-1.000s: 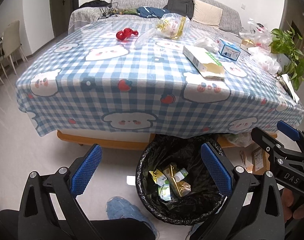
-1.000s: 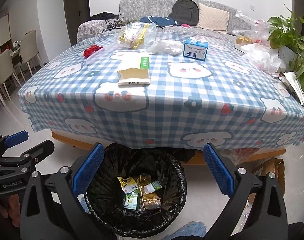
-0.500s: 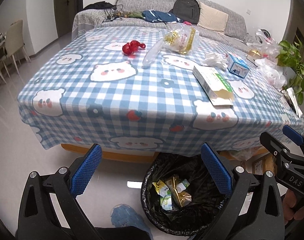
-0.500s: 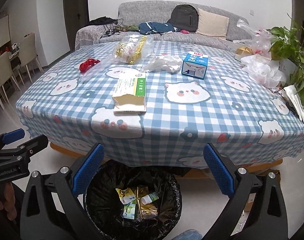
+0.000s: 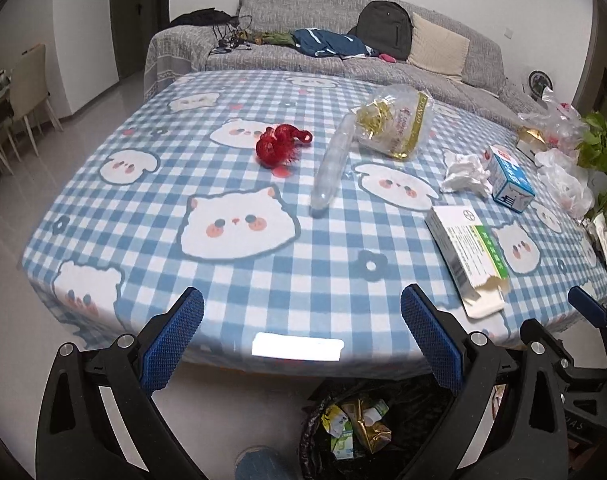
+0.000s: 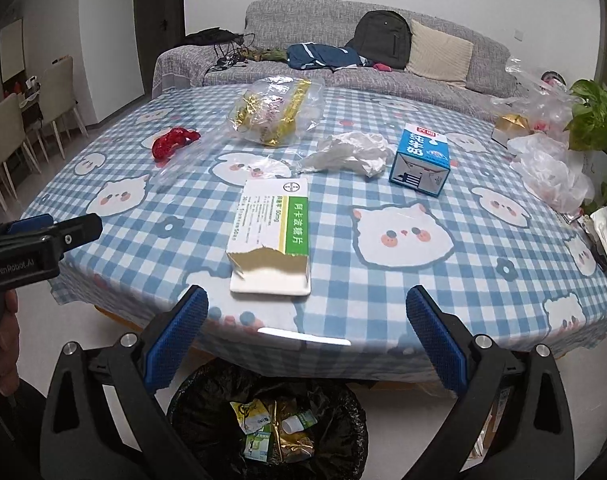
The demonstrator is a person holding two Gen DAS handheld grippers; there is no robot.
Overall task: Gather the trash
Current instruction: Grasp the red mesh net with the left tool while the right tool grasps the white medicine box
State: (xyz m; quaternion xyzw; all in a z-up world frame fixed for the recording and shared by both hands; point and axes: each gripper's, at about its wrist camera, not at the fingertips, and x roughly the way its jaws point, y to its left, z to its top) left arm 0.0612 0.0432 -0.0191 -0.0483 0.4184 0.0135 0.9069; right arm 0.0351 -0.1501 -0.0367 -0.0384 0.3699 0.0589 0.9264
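both grippers are spread wide with nothing in them, the right gripper [image 6: 307,336] lined up on the torn medicine box [image 6: 271,232] near the worktop [image 6: 483,292] edge, the left gripper [image 5: 301,338] facing bare checked cloth. biggest risk imo: that cardboard box is flat and ripped open at the near end, so a pinch there could crush it or just drag the slick tablecloth. the crinkly clear snack bag [image 6: 275,110] and crumpled tissue [image 6: 351,152] are floppy and could slip out. the bin [image 6: 271,424] with its black liner sits right below the edge.
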